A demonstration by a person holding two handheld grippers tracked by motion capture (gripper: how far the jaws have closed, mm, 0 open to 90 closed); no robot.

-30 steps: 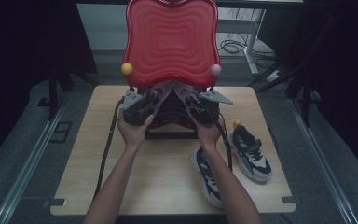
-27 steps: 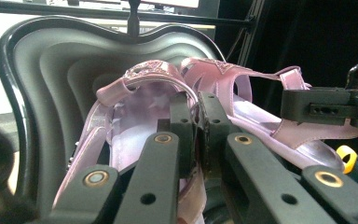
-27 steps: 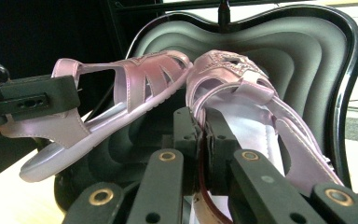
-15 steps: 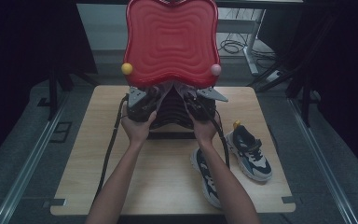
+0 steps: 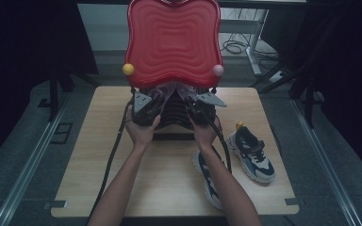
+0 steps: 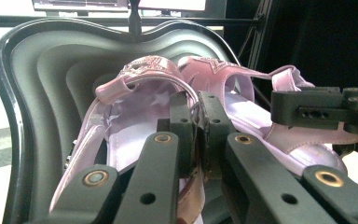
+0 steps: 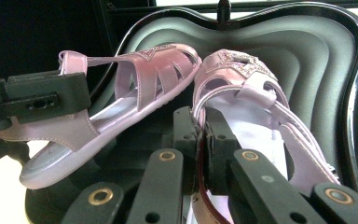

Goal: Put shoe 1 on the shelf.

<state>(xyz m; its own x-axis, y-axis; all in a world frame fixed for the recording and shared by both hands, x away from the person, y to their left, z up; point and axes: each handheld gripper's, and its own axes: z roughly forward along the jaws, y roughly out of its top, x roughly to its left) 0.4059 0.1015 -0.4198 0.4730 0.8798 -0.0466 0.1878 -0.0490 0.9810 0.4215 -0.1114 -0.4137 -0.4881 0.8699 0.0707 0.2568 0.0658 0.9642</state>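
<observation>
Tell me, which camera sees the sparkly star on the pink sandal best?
The right gripper view: both pink sandals lie close up there, and the sparkly star faces the camera. The left gripper view shows the stars side-on and dimmer. In the high view the red lid hides most of the sandals.

I am looking at my two bare, sleeveless forearms; the left gripper (image 5: 146, 109) and right gripper (image 5: 201, 109) are showing black bodies, grey three-cornered top plates and trailing black cables; their matte black jaw links are carrying brass-coloured rivets and small screw holes.
</observation>
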